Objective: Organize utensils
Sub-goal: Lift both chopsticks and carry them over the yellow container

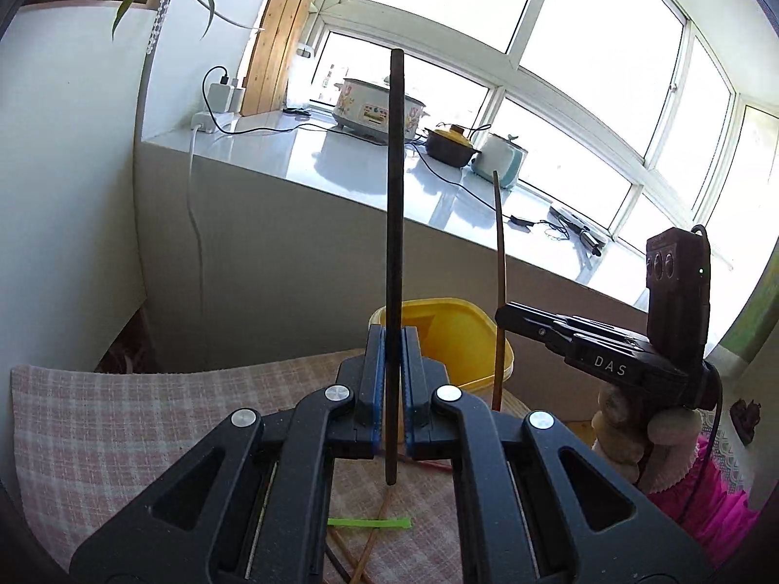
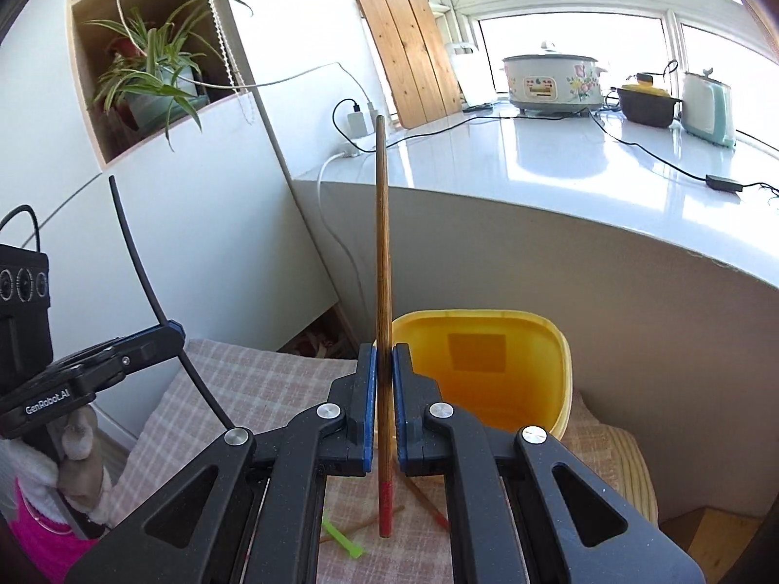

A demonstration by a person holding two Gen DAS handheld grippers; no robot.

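Observation:
My left gripper (image 1: 393,340) is shut on a black chopstick (image 1: 395,194) and holds it upright, just in front of a yellow plastic tub (image 1: 457,340). My right gripper (image 2: 383,360) is shut on a brown wooden chopstick with a red end (image 2: 382,253), also upright, beside the same yellow tub (image 2: 506,365). Each gripper shows in the other's view: the right one (image 1: 506,316) at the right with its chopstick (image 1: 500,263), the left one (image 2: 170,331) at the left with its black chopstick (image 2: 136,253). Several more chopsticks (image 1: 370,540) and a green strip (image 1: 370,523) lie on the checked cloth below.
The tub stands on a table with a pink checked cloth (image 1: 146,418). Behind is a white counter (image 2: 560,160) with a cooker (image 2: 555,80), a brown pot (image 2: 647,104), a kettle (image 2: 708,107) and cables. A wooden board (image 2: 409,44) leans at the window. A plant (image 2: 146,68) sits in a shelf.

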